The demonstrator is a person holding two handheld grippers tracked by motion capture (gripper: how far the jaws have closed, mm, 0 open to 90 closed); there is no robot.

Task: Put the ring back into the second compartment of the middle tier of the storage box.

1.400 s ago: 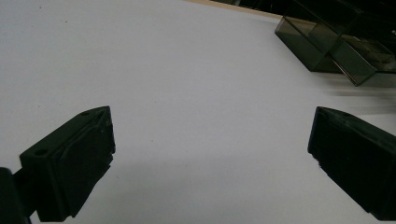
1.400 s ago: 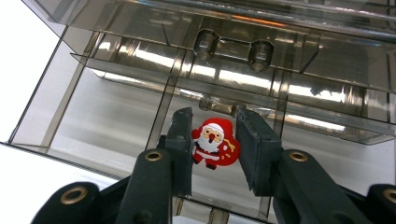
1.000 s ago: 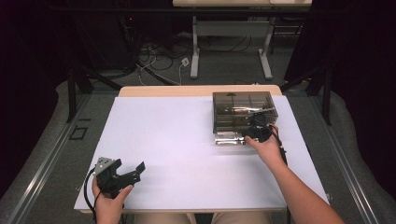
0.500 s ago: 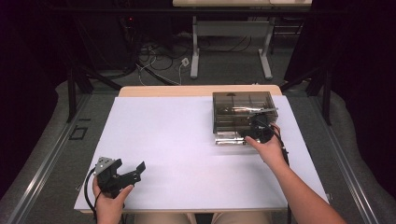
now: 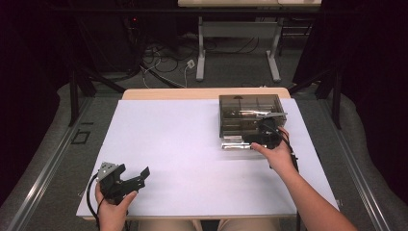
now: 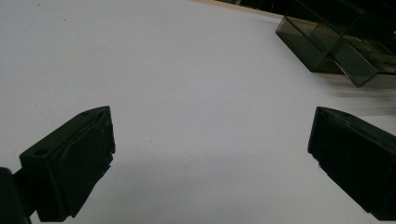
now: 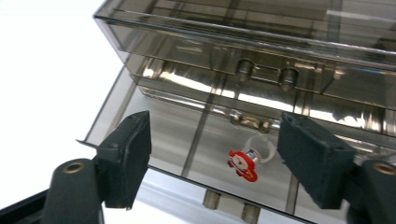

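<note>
A smoky transparent drawer box (image 5: 248,113) stands at the table's far right, its lower drawer (image 5: 235,143) pulled out toward me. In the right gripper view that drawer (image 7: 187,140) holds a small red toy ring (image 7: 243,164). My right gripper (image 5: 257,137) hovers at the drawer's front, open, its jaws either side of the ring with nothing held (image 7: 217,163). My left gripper (image 5: 134,177) rests near the table's front left, open and empty (image 6: 210,154). The box (image 6: 336,46) lies far off in the left gripper view.
A white sheet (image 5: 178,144) covers the tabletop, with a wooden edge (image 5: 202,93) at the back. Beyond the table are cables (image 5: 159,57) and a white table frame (image 5: 235,38) on the floor.
The right gripper has shifted slightly at the drawer front. The left gripper has stayed put.
</note>
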